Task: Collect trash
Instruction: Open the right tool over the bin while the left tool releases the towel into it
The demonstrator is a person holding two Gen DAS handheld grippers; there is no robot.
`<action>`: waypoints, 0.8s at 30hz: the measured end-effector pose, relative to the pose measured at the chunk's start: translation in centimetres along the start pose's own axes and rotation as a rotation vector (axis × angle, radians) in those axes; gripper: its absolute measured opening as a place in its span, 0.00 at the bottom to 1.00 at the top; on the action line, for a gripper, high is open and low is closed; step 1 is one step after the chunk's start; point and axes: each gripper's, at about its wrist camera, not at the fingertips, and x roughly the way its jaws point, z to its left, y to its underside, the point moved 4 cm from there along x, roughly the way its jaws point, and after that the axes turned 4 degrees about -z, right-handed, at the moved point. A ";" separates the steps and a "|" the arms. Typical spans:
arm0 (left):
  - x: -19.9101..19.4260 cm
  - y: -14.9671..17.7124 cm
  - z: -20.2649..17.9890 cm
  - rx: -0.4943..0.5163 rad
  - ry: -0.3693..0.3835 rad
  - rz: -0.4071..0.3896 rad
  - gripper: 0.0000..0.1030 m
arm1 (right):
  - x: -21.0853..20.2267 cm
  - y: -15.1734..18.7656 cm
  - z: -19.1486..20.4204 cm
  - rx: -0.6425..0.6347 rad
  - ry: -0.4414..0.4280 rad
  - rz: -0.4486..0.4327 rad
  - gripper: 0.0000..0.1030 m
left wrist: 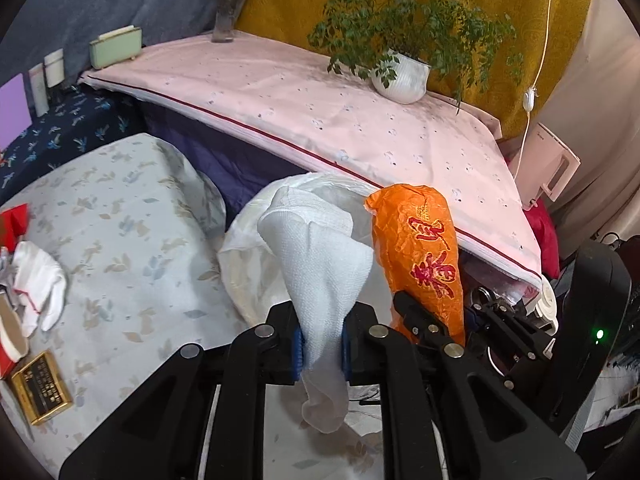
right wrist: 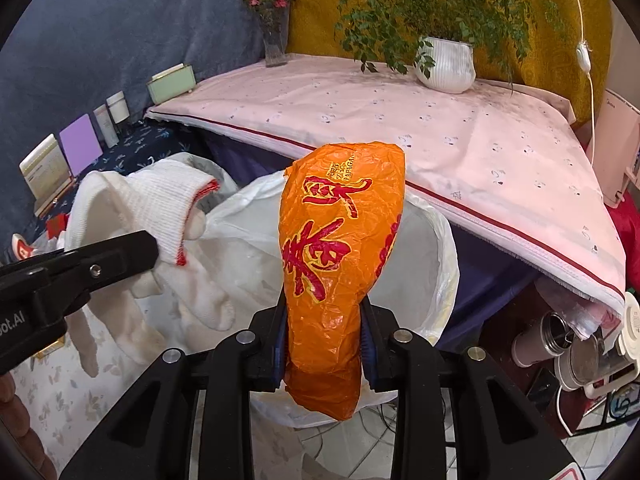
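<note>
We are holding a white glove pinched in our left claw, its cuff flopping over above the blue pads. Our right claw is gripping an orange wrapper with red characters, standing upright between its pads. Both are hanging over the white-lined trash bin, which is sitting between the floral bed and the pink-covered worktop.

Left gripper angled downward, jaws clamped on a white sock; right gripper just beside it, jaws pinching an orange wrapper.
</note>
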 end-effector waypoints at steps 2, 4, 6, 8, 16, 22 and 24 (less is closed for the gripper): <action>0.8 -0.1 -0.1 -0.010 0.016 0.000 0.18 | 0.4 0.1 -0.3 -0.003 0.008 0.002 0.38; 1.4 -0.1 0.0 -0.005 -0.005 -0.003 0.31 | 0.6 0.2 -0.5 0.004 0.016 -0.002 0.45; 1.6 -0.1 0.2 -0.004 -0.027 -0.013 0.46 | 0.7 0.2 -0.8 0.010 0.026 -0.004 0.49; 1.4 -0.1 0.4 -0.005 -0.034 -0.023 0.50 | 0.6 0.0 -1.0 0.015 0.033 -0.010 0.52; -0.5 -0.4 2.1 -0.022 -0.092 -0.066 0.60 | -1.5 -0.8 -1.0 0.030 0.042 -0.056 0.60; -3.3 0.2 4.4 -0.052 -0.150 -0.105 0.65 | -3.9 -1.5 0.8 0.010 0.022 -0.101 0.66; -4.2 0.5 5.3 -0.066 -0.172 -0.117 0.67 | -4.6 -1.7 1.5 0.005 0.009 -0.113 0.67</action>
